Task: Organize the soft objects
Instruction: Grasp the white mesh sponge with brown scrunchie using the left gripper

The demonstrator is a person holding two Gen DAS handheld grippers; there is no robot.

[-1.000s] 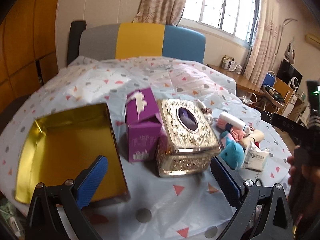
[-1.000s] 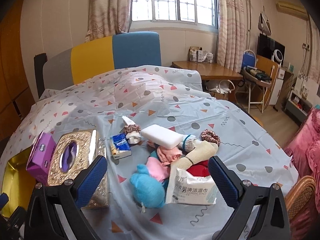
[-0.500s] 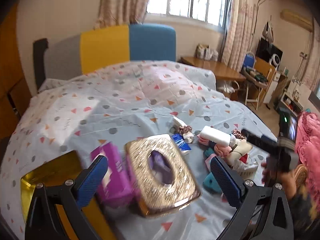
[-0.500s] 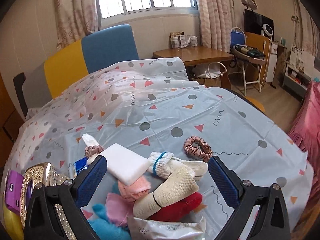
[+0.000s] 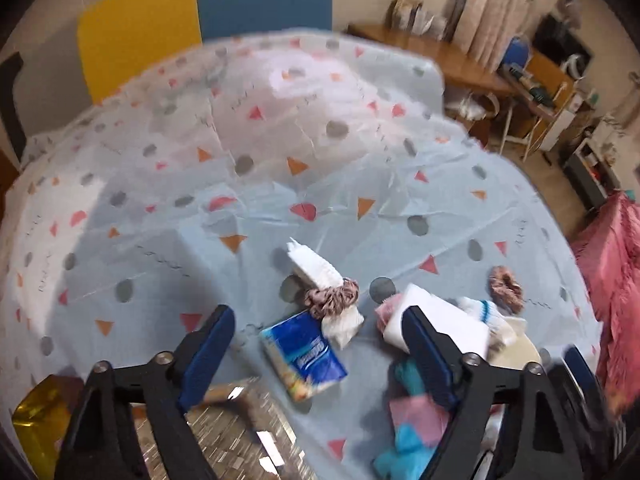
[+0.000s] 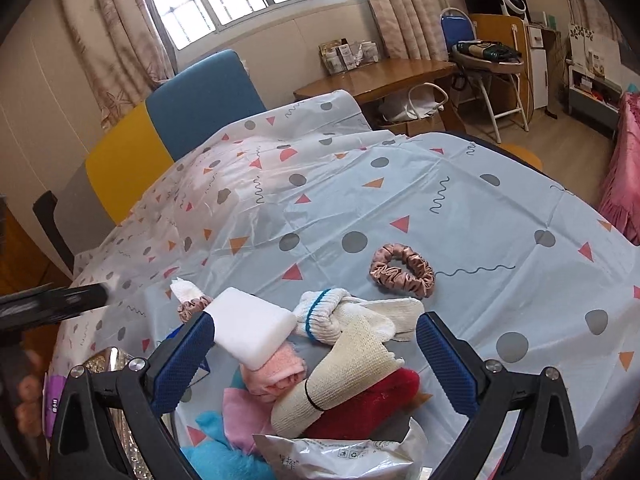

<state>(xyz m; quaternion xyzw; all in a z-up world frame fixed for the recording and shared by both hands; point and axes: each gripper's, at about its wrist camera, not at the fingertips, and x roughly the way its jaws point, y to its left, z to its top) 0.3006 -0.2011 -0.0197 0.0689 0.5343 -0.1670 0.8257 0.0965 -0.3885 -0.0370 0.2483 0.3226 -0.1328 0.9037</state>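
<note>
A heap of soft things lies on the patterned tablecloth (image 6: 460,208): a white sponge (image 6: 252,324), a white sock with a blue band (image 6: 332,314), a beige knitted roll (image 6: 340,376), red cloth (image 6: 368,400), pink cloth (image 6: 276,372) and a blue plush (image 6: 224,456). A pink satin scrunchie (image 6: 402,270) lies apart behind them. My right gripper (image 6: 316,344) hangs open over the heap, touching nothing. My left gripper (image 5: 316,344) points down over a blue tissue pack (image 5: 304,356); its jaws are closing, with the pack below and between them and the pads clear of it. A brown scrunchie (image 5: 332,298) wraps a white tissue.
A golden tissue box (image 5: 236,432) and a gold tray (image 5: 34,420) sit at the near left. A wipes pack (image 6: 340,456) lies at the heap's near edge. A purple box (image 6: 52,400) stands left. Chairs and a wooden desk (image 6: 384,76) stand behind the table.
My left gripper swung right, from the gold tray and tissue box to above the tissue pack, tilting downward, and its jaws narrowed. My right gripper came nearer the heap and rolled slightly.
</note>
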